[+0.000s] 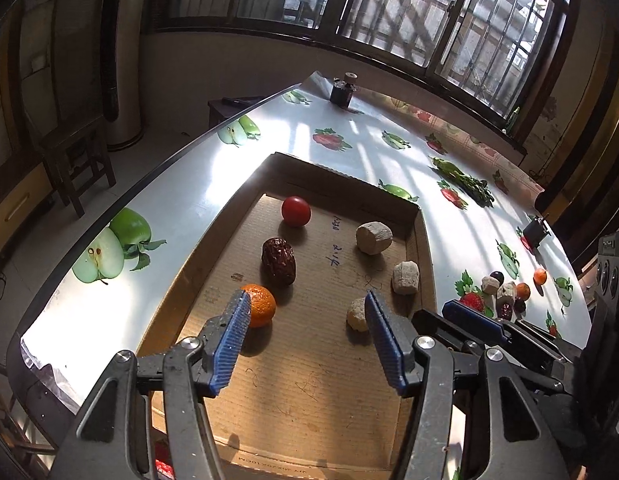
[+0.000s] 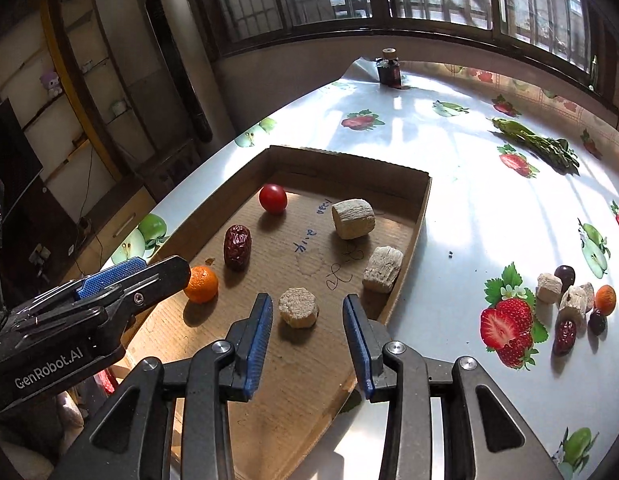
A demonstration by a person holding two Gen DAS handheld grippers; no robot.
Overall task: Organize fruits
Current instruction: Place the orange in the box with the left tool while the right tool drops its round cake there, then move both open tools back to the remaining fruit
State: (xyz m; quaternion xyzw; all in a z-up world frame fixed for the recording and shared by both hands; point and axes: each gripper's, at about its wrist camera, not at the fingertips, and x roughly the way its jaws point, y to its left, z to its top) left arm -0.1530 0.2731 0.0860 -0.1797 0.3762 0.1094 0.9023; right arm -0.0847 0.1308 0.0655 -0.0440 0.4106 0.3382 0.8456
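Left wrist view: left gripper (image 1: 305, 300) over the cardboard tray (image 1: 413, 210), jaws parted, nothing between them. Orange (image 1: 263, 305) just beside the left pad; date (image 1: 279, 261) and red tomato (image 1: 295, 211) lie beyond.

Right wrist view: right gripper (image 2: 307, 306) jaws apart, empty, the nearest beige chunk (image 2: 298, 307) resting on the tray floor just past the tips. Loose fruit pile (image 2: 573, 304) sits on the tablecloth (image 2: 449, 200), right.

"GenRobot.AI" on left gripper (image 2: 181, 276)
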